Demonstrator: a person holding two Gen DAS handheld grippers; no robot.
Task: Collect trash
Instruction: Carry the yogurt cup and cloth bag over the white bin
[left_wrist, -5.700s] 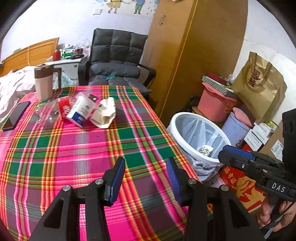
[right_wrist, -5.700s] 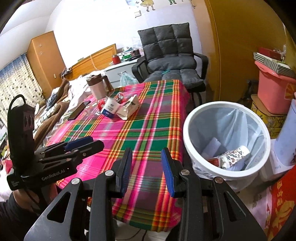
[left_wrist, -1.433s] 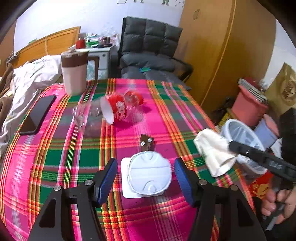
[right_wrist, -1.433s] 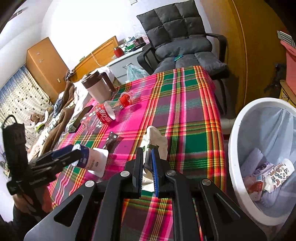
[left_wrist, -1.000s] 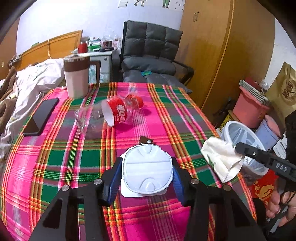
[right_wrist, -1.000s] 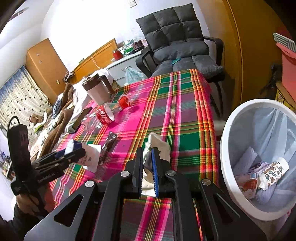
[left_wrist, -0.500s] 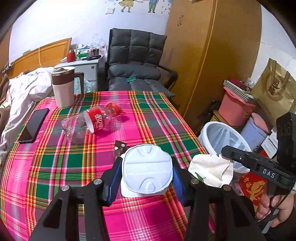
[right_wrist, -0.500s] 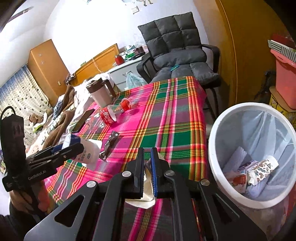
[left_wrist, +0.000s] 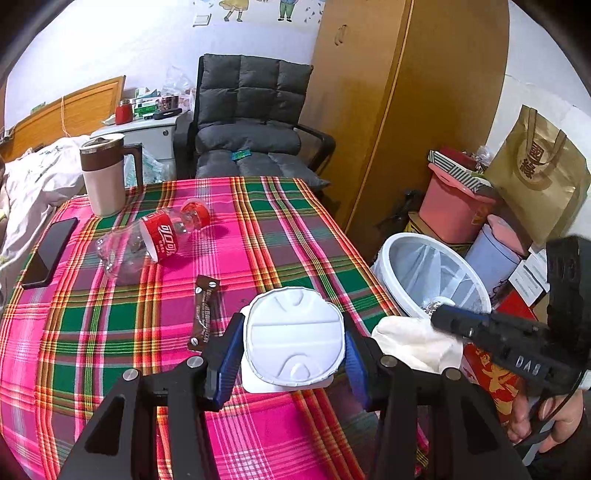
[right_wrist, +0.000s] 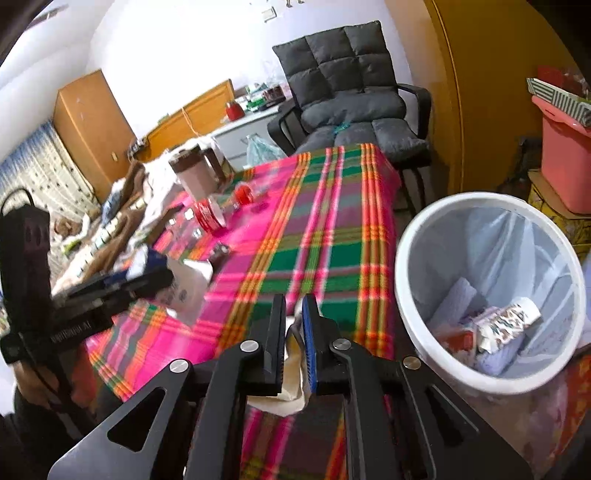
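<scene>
My left gripper (left_wrist: 293, 350) is shut on a white plastic cup (left_wrist: 293, 334), lifted over the near part of the plaid table (left_wrist: 280, 236). My right gripper (right_wrist: 293, 314) hangs past the table's right edge, beside the white lined trash bin (right_wrist: 400, 258). Its jaws are opening a little, with a crumpled white paper (right_wrist: 291, 369) still caught between them. The left wrist view shows that paper (left_wrist: 413, 347) hanging at the right gripper's tip, just in front of the bin (left_wrist: 384, 254). An empty cola bottle (left_wrist: 155, 236) and a brown wrapper (left_wrist: 205, 314) lie on the table.
A black phone (left_wrist: 50, 251) and a brown-and-white jug (left_wrist: 103, 173) stand at the table's far left. A grey chair (left_wrist: 251, 122) is behind the table. Pink and blue buckets (left_wrist: 454, 210), boxes and a paper bag crowd the floor behind the bin. The bin holds several wrappers.
Both grippers have drawn back and to the right with their loads, so the bin looms larger. The right jaws have parted slightly around the paper.
</scene>
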